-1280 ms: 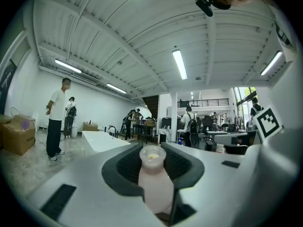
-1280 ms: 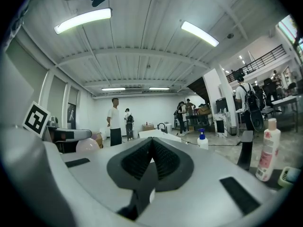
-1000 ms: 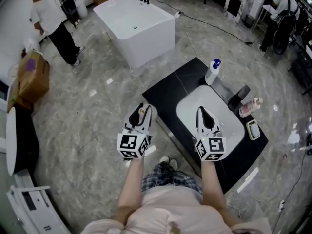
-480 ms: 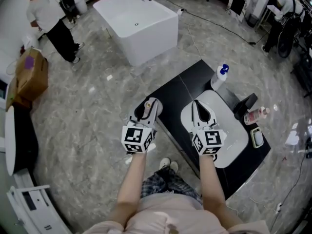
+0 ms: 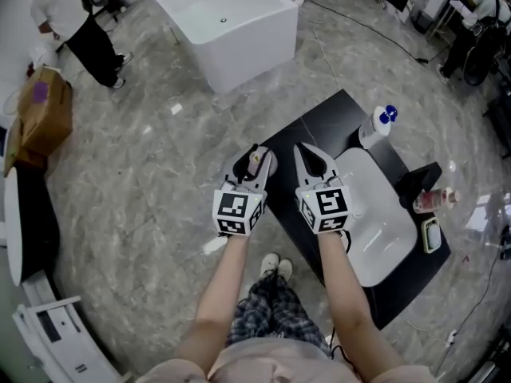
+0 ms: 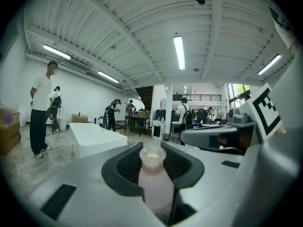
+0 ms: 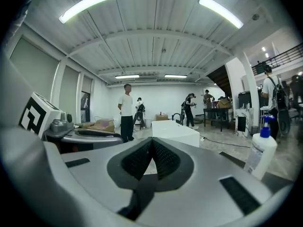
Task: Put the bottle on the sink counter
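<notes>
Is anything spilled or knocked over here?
Nothing looks spilled. The left gripper holds the small pale pink bottle upright. The only stray thing is a white scrap lying on the grey marble floor near the person's shoes.

A black rectangular sink counter (image 5: pixel 319 124) is stood on a grey marble-pattern floor (image 5: pixel 160 174). A white oval basin (image 5: pixel 383 222) is set into the counter top. At the far end, a white plastic spray bottle with a blue cap (image 5: pixel 376 128) is stood upright. Along the right edge are seen a black faucet block (image 5: pixel 415 183), a small pink bottle (image 5: pixel 437 199) apparently laid on its side, and a small green-rimmed dish (image 5: pixel 431 234). Farther off on the floor, a white rectangular bathtub (image 5: pixel 231 26) and, at left, a brown cardboard box (image 5: pixel 44 114) are placed.
</notes>
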